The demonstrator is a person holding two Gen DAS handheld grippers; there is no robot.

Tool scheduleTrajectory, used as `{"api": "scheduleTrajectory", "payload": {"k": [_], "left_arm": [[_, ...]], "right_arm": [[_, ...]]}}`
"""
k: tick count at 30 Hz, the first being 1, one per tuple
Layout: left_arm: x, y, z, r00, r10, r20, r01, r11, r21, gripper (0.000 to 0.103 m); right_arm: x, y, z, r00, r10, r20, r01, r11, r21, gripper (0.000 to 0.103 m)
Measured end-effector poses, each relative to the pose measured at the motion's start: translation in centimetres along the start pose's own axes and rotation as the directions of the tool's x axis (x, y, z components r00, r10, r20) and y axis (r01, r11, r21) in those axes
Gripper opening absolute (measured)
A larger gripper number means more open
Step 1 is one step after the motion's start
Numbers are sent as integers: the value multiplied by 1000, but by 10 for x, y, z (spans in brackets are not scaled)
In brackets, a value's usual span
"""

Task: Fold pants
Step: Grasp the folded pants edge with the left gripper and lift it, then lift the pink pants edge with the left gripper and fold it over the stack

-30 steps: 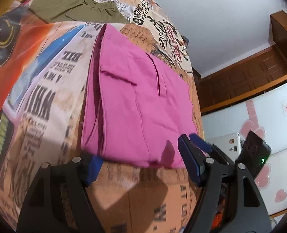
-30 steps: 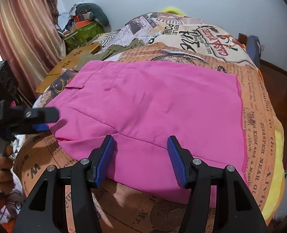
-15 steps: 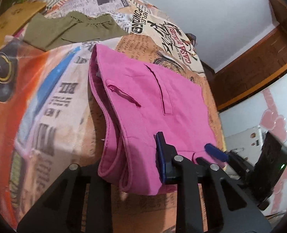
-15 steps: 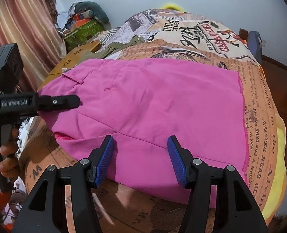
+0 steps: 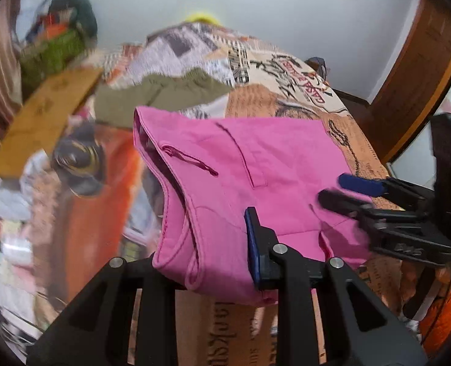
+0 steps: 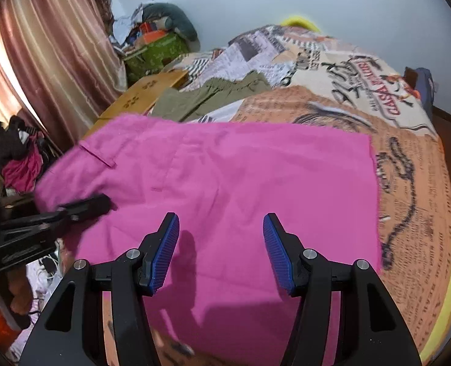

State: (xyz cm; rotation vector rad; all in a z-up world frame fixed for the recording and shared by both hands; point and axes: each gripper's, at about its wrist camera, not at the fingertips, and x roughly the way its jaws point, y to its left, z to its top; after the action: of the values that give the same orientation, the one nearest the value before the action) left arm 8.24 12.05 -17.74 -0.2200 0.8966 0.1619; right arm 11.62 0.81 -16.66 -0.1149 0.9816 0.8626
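Bed: patterned newsprint bedspread fills both views; curtain at the left, white wall behind.
Pants: pink pants lie across the near part of the bed, already folded to a broad rectangle; olive garment lies apart, further back.
Left gripper: left gripper has its fingers narrowed onto the waistband end, and that end is raised clear of the bedspread, layers gaping open beside the pocket.
Right gripper: right gripper hangs over the near edge of the pants, fingers half apart, nothing between them; whether the pads brush the cloth I cannot tell.
Hedge: the left view is motion-blurred, so how many layers sit in the pinch is unclear.
Risk: if only the top layers are pinched, the lower ones would sag out as the end is carried over, leaving a skewed fold.
Risk two: with the right fingers not clamped, the free edge could drag along the bedspread and bunch.
Change: a second ago the left fingers stood wide in front of pants lying flat; now they grip and the end is lifted. The right fingers keep the same gap.
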Motion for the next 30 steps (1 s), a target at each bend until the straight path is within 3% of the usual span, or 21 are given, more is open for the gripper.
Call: {"api": "scheduleTrajectory", "payload": {"k": [5,10,16,22,26,30], "left_arm": [[-12,-9,12,998,6,57,-9,999,54,23],[-17,-34,20,996,-7,93,-3,994,111,21],[-22,-65,33,993,-16,117,-9,976,216,20],[-17,-89,39,995,-14,103,-16,958,285,20],[-17,-105,44,994,-42,101,10,955,298,20],[-13,-122,48,994,-61,92,29,948,316,20]], "right_arm": [[22,9,-5,997,22,-80,-24,999,-22,54],[20,10,-6,994,48,-94,-52,998,-47,55],[0,-10,-10,997,61,-48,-61,998,17,55],[-28,-47,-24,1000,-16,-3,16,996,87,55],[-19,-54,-38,999,-26,-47,30,996,86,55],[-19,-56,-45,1000,-20,-12,21,995,93,56]]}}
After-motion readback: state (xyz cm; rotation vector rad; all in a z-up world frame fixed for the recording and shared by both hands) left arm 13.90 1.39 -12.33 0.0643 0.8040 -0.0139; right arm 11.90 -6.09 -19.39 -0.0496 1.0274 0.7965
